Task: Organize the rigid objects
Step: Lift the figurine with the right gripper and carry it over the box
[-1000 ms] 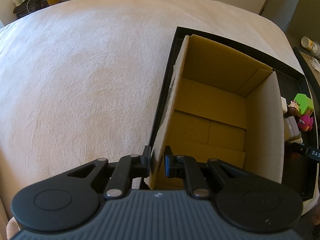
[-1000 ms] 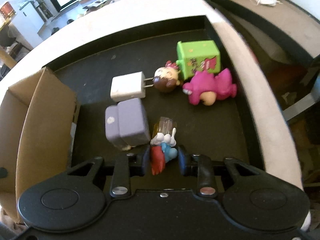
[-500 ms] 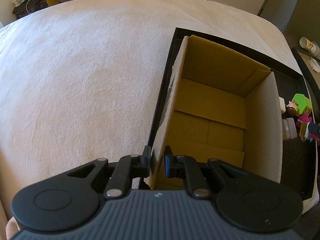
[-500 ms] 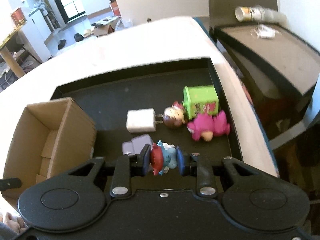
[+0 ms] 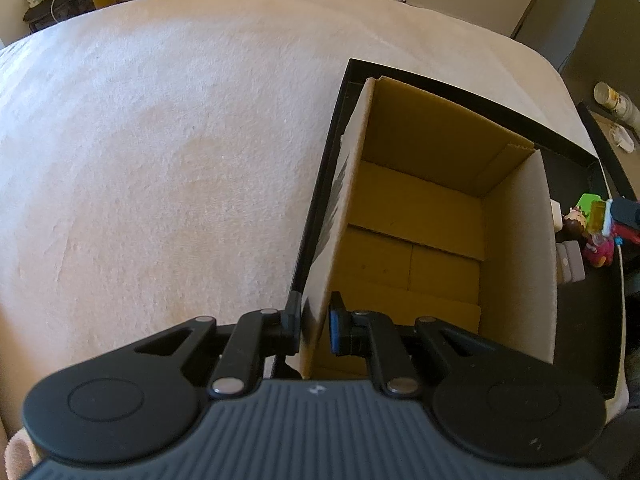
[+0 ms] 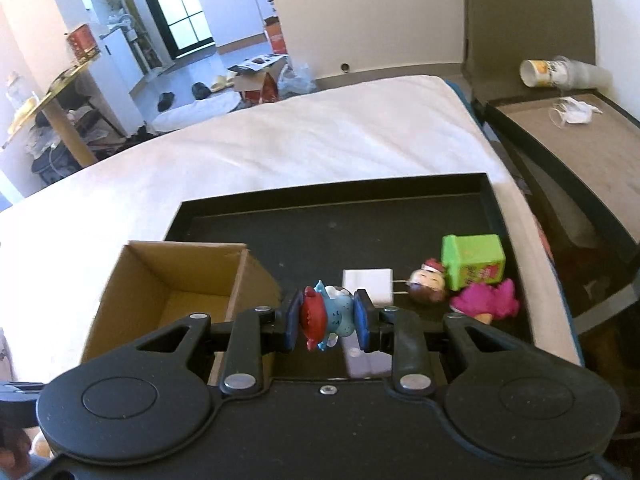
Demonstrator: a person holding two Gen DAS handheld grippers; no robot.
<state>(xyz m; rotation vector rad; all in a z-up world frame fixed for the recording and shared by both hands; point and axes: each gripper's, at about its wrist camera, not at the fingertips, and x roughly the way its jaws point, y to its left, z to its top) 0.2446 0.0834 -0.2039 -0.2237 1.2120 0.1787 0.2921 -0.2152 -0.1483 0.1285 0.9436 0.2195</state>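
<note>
while the right tongs (image 6: 326,318) clamp the blue-and-red figurine (image 6: 328,316) above the black tray (image 6: 360,220), the empty cardboard box (image 6: 176,280) lies to their left, its near wall pinched by the left tongs (image 5: 314,322), apparently steadying it.

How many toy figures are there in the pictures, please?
3. A blue and red figure is between the right gripper's jaws; a brown-haired doll and a pink figure lie on the black tray.
</note>
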